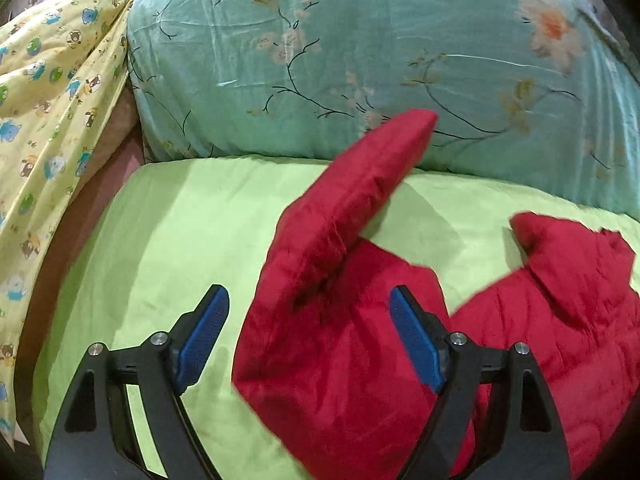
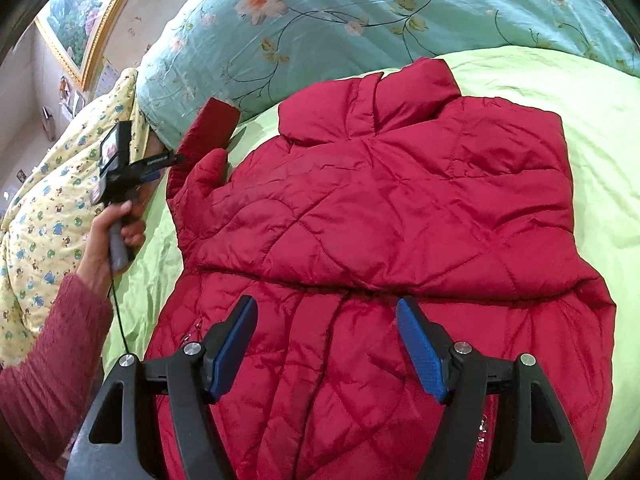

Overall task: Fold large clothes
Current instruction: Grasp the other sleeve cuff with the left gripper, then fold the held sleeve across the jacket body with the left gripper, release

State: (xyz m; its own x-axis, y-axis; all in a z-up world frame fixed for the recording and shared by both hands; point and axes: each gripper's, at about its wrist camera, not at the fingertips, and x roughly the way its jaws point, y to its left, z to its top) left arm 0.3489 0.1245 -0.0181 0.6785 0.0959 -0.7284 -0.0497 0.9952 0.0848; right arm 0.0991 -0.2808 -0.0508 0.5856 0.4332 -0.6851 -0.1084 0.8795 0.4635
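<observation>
A red quilted puffer jacket lies spread on a light green sheet, collar towards the far side. Its left sleeve sticks up and away, cuff raised against the teal quilt; it also shows in the right wrist view. My left gripper is open, hovering over the jacket's left edge at the sleeve's base, holding nothing. It also shows in the right wrist view, held by a hand. My right gripper is open above the jacket's lower half, empty.
A teal floral quilt is bunched along the far side of the bed. A yellow cartoon-print blanket lies at the left. A framed picture hangs on the wall. The person's arm in a red knit sleeve is at lower left.
</observation>
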